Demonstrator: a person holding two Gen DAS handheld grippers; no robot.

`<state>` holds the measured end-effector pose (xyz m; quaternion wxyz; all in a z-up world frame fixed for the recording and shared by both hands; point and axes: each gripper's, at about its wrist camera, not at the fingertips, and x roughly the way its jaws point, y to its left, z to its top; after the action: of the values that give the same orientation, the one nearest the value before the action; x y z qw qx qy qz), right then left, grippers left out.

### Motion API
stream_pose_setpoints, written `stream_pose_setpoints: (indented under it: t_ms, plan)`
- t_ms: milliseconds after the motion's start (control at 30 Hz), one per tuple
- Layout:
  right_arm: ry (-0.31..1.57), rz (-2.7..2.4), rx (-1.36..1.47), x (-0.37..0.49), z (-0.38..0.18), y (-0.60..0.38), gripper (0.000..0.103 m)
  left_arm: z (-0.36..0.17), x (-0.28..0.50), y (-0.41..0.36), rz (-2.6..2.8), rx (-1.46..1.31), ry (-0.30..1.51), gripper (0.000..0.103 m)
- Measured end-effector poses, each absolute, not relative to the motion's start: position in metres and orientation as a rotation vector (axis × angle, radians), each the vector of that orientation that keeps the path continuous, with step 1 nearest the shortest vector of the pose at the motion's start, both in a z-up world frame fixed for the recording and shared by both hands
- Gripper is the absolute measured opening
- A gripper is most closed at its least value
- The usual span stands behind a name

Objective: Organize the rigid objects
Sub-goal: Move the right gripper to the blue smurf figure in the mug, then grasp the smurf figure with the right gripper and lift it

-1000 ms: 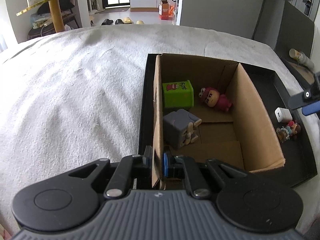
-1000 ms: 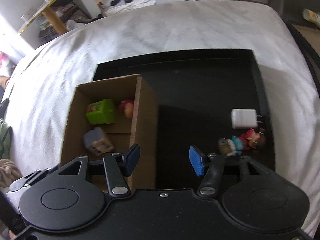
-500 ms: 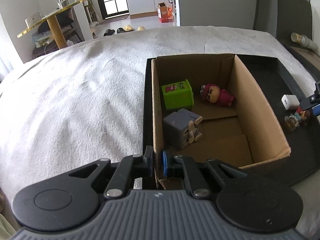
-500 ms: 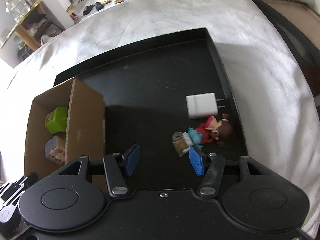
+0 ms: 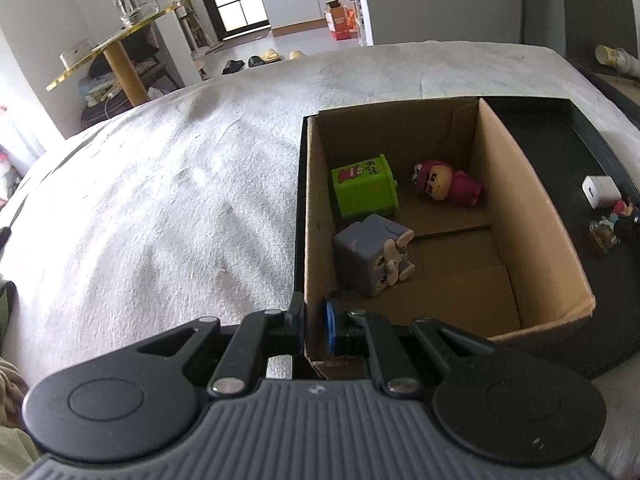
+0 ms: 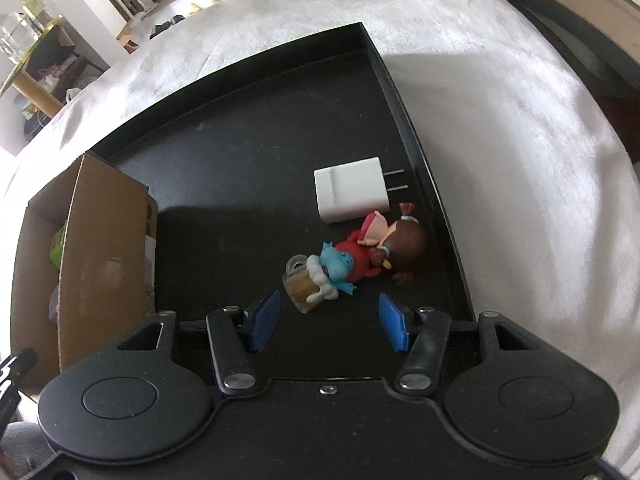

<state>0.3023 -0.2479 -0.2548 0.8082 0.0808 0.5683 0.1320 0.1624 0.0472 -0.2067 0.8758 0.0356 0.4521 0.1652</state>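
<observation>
Two claws: right claw [image 6: 326, 322] now lower, nearer figurine [image 6: 360, 258]; left claw [image 5: 314, 326] unchanged — clamping box [image 5: 532, 216].

Almost no writing can be read here. The green cube toy [image 5: 366, 191] in the cardboard box [image 5: 532, 216] carries dark printed characters along the upper edge of its top face, beside a small pink cartoon figure, but they are too small and tilted to make out. An orange carton [image 5: 339, 21] on the floor in the far doorway shows white print on its side that is likewise unreadable. The white charger [image 6: 352, 195] on the black tray [image 6: 404, 116] bears no visible marking on the face shown.
</observation>
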Motion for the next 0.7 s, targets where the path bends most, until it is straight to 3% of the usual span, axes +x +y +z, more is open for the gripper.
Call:
stream_pose_setpoints:
  t_ms: [367,700]
  plan:
    - [1.234,0.325,0.179,0.314,-0.275,-0.232,0.057,-0.208,0.166,0.044,0.372,0.084,0.951,0.011]
    - [1.135,0.333,0.106,0.322,-0.276,-0.211,0.058,-0.208,0.167,0.04,0.376,0.092,0.954,0.011]
